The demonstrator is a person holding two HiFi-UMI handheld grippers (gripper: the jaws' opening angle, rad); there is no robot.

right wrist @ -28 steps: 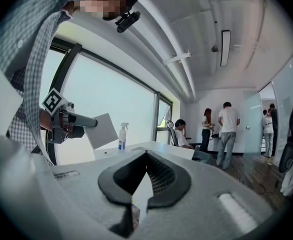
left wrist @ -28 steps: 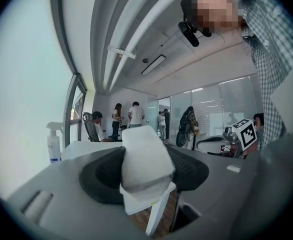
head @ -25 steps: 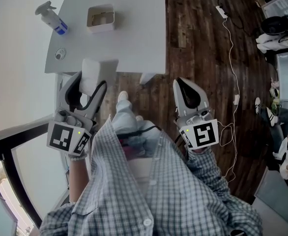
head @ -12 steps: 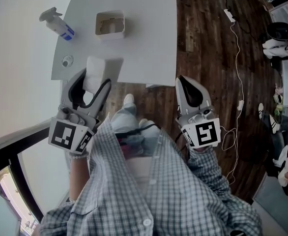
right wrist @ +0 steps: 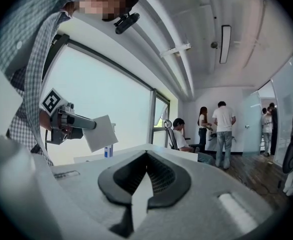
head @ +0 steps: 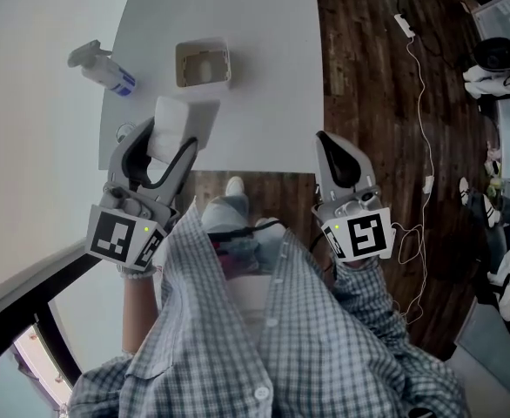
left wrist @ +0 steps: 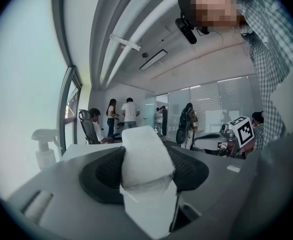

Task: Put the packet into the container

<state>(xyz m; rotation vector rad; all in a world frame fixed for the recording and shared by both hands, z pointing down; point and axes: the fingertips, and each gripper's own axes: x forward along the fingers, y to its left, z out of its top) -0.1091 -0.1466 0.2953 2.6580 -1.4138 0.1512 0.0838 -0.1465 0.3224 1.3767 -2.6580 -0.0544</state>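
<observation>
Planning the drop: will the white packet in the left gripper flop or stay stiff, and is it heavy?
Probably soft: the packet bulges and creases where the left gripper pinches it. Likely light and self-supporting, since its free end juts without drooping. It might catch on the container rim, looking similarly wide.

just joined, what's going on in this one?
A person holds a gripper in each hand at a white table. The left gripper is clamped on a white packet over the table's near edge, short of the open container farther back. The right gripper is shut and empty by the near right corner. The packet isn't in yet.
</observation>
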